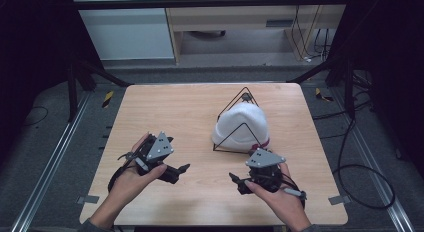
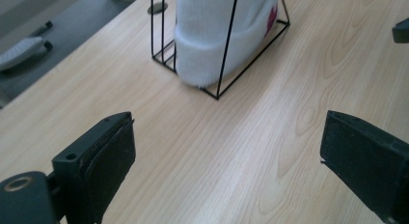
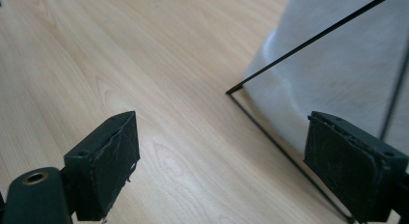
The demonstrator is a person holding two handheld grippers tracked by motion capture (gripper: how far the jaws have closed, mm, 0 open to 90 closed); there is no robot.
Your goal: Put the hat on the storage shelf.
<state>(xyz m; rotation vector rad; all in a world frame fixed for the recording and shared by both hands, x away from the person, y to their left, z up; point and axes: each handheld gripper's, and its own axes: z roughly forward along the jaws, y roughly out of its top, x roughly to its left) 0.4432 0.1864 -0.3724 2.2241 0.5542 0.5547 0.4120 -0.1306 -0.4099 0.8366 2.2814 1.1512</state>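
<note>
A white knit hat (image 1: 242, 124) with a small red mark sits over a black wire pyramid stand (image 1: 235, 134) on the right half of the wooden table (image 1: 170, 107). My left gripper (image 1: 178, 159) is held low at the front left, pointing toward the stand, jaws wide apart and empty. My right gripper (image 1: 237, 179) is just in front of the stand, also open and empty. In the left gripper view the hat (image 2: 217, 31) and stand (image 2: 226, 55) lie ahead of the open gripper (image 2: 226, 156). In the right gripper view the stand's base corner (image 3: 231, 92) and hat (image 3: 337, 64) are close, at the right of the gripper (image 3: 222, 161).
The table's front edge runs just under both hands. Cables (image 1: 360, 167) loop on the floor to the right of the table. Black frame posts (image 1: 75, 87) stand at the left and right rear corners. A cabinet (image 1: 240, 22) stands beyond the far edge.
</note>
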